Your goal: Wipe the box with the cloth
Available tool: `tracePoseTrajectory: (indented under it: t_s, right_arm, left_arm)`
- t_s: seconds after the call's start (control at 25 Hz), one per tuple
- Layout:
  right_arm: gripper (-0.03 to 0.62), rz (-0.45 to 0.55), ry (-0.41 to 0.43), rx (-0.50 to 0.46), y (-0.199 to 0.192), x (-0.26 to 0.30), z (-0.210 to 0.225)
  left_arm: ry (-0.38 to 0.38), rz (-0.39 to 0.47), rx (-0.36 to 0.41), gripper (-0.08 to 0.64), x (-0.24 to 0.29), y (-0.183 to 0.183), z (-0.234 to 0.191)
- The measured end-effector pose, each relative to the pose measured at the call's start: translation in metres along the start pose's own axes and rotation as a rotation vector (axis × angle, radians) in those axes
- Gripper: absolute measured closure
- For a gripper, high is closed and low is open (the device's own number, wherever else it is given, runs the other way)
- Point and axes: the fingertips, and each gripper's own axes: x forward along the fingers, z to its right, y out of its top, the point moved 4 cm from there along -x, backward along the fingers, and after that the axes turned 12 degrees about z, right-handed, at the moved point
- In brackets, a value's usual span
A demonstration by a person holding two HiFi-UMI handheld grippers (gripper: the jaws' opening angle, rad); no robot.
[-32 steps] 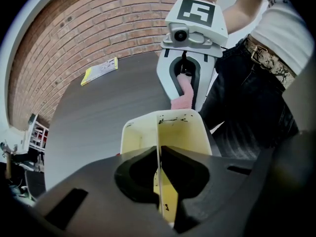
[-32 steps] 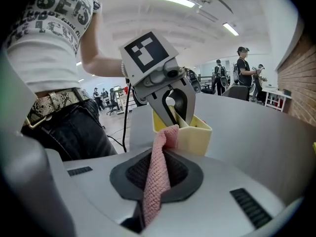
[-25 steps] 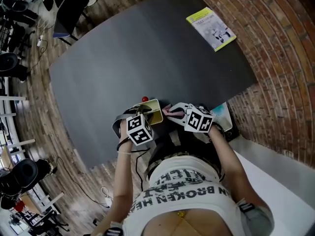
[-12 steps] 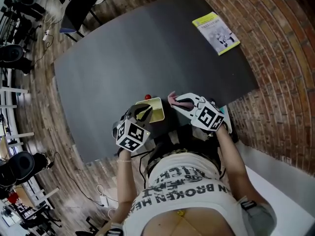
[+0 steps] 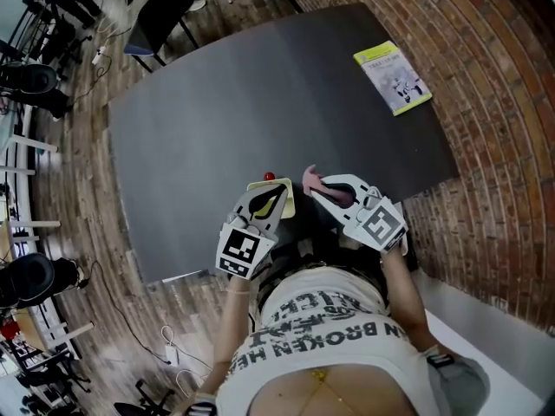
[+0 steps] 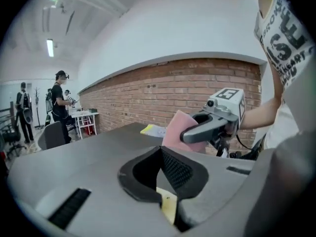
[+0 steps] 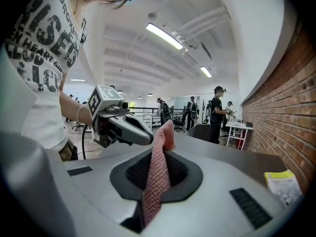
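Left gripper: the left gripper (image 6: 162, 177) is pressed tight on 1 thin edge of the yellow box (image 6: 169, 209); its jaws have just been closing
Right gripper: the right gripper (image 7: 157, 181) pinches the pink cloth (image 7: 160, 147) near its low end
Where the box is: up in the air over the near edge of the table (image 5: 260, 85), on the left, just beside the cloth; the 2 look a little apart
Box could slip: only a thin edge is held, so I think a hard rub may twist the box or push it out
Box could fall: it hangs by the near edge, so it may drop on the table or past it to the floor
Cloth could fold: it is soft and sticks up loose, so it may bend away and the hard jaw may bump the box
Which way the box points: its wide flat side faces up in the head view, with a red dot (image 5: 269, 177) at its far edge
Box long axis: it looks like left to right, but the box is close to square and partly hidden, so I am not sure
Cloth long axis: it runs out along the jaws, with the tip pointing far and left, toward the box
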Motion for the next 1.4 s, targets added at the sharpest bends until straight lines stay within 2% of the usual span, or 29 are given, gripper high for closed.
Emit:
tracePoseTrajectory:
  t_s: [0.12,0.44,0.76,1.0,1.4]
  right_arm:
    - [0.575,0.026,-0.037,0.006,0.008,-0.001,-0.002]
    - [0.575,0.135,-0.083,-0.052,0.049,-0.009,0.002]
    - [0.575,0.188,-0.143,-0.068,0.078,-0.023,0.012]
    - [0.575,0.194,-0.135,-0.061,0.081,-0.028,0.014]
    - [0.575,0.193,-0.105,-0.055,0.081,-0.037,0.015]
  left_arm:
    - [0.026,0.062,-0.02,0.554,0.0,0.016,0.005]
    - [0.06,0.153,0.002,0.554,-0.004,0.058,0.018]
    - [0.041,0.224,0.051,0.554,0.005,0.09,0.03]
    - [0.038,0.224,0.073,0.554,0.009,0.094,0.041]
    - [0.068,0.228,0.065,0.554,0.011,0.095,0.053]
